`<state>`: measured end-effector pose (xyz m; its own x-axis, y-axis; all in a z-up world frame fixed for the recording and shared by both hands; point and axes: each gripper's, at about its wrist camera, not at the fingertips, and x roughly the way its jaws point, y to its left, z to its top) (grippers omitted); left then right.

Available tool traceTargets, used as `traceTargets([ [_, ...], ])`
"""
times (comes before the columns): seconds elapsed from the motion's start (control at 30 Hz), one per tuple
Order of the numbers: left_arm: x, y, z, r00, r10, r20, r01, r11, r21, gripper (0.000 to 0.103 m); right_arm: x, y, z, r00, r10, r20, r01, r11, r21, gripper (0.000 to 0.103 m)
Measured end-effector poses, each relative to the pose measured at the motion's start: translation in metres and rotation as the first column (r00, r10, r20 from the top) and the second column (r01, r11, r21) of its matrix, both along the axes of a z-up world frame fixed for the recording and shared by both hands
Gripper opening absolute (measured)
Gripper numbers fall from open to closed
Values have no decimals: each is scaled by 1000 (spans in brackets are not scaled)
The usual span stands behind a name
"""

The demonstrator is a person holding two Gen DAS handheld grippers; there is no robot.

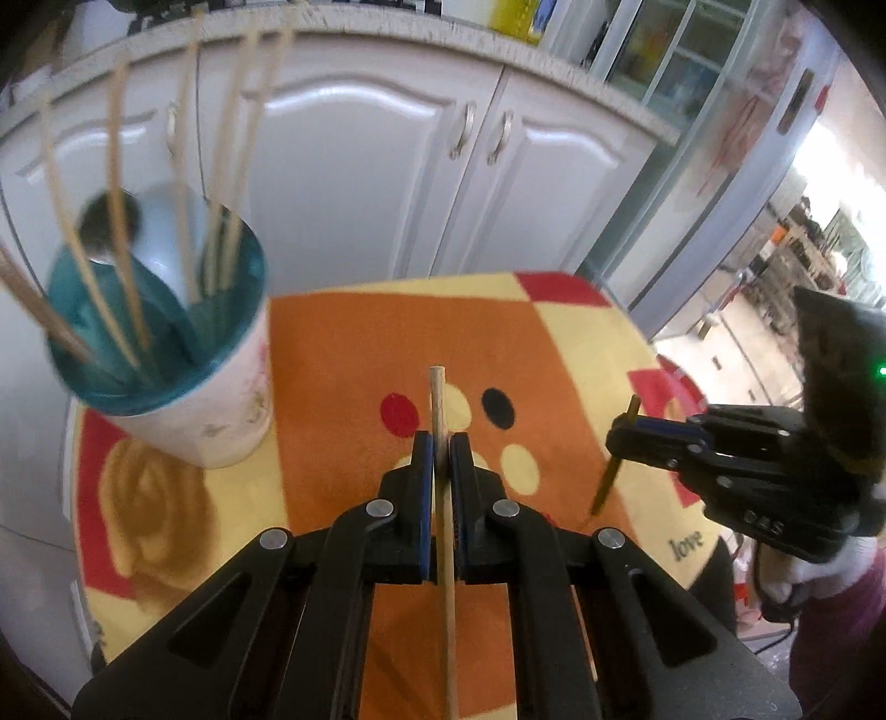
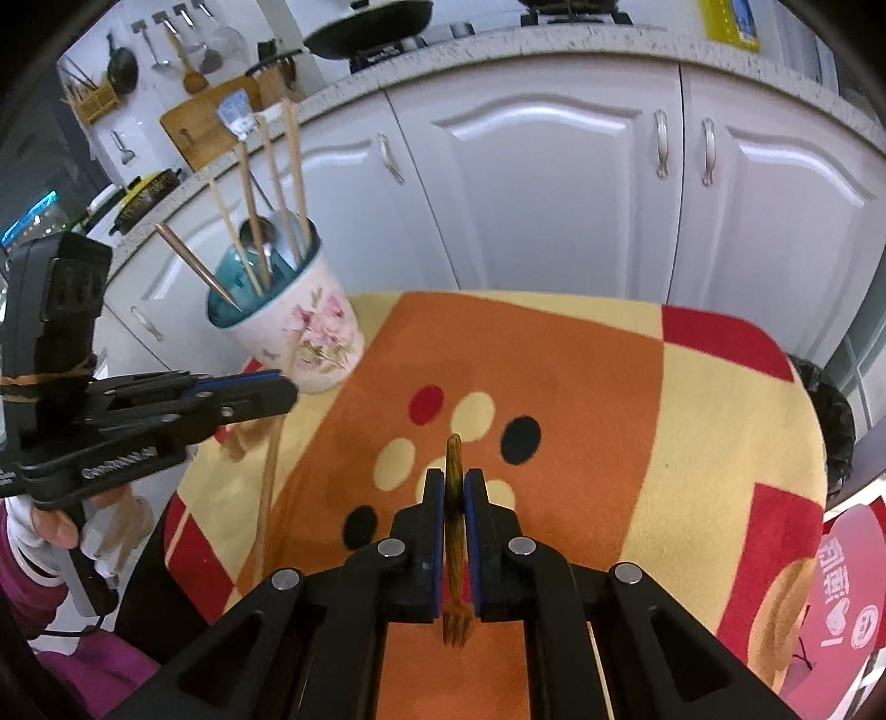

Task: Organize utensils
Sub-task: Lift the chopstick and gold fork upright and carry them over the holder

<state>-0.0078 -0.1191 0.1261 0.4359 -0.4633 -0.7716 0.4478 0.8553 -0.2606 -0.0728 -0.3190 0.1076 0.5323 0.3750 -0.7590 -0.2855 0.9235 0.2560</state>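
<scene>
My left gripper [image 1: 441, 443] is shut on a pale wooden chopstick [image 1: 437, 399] that stands upright between its jaws above the mat. A white floral utensil cup [image 1: 205, 421] with a teal inside stands at the left, holding several chopsticks [image 1: 116, 221] and a spoon. My right gripper [image 2: 454, 479] is shut on a small dark wooden fork [image 2: 454, 459], tines pointing down toward the camera. The right gripper also shows in the left wrist view [image 1: 626, 437], to the right. The cup [image 2: 310, 338] and the left gripper [image 2: 277, 390] show in the right wrist view, at the left.
An orange, yellow and red patterned mat [image 1: 526, 354] covers the small table. White cabinet doors [image 1: 354, 166] stand behind it, under a speckled countertop [image 2: 498, 50]. Pans and hanging utensils are on the counter at the back left.
</scene>
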Motion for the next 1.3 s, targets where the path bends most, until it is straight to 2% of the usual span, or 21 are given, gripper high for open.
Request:
traceTargets([
  [0.5, -29, 53, 72, 991, 57, 119, -46, 994, -96, 4, 7, 30, 44, 993, 58, 103, -58, 998, -3, 6],
  [0.83, -19, 97, 129, 963, 150, 223, -121, 983, -139, 4, 16, 49, 69, 984, 81, 158, -82, 997, -2, 6],
  [1.13, -16, 119, 162, 942, 186, 281, -144, 976, -163, 4, 23, 64, 84, 977, 105, 185, -104, 994, -15, 6],
  [1.3, -15, 117, 164, 939, 185, 290, -146, 978, -148, 4, 25, 68, 88, 973, 118, 196, -117, 993, -17, 6],
])
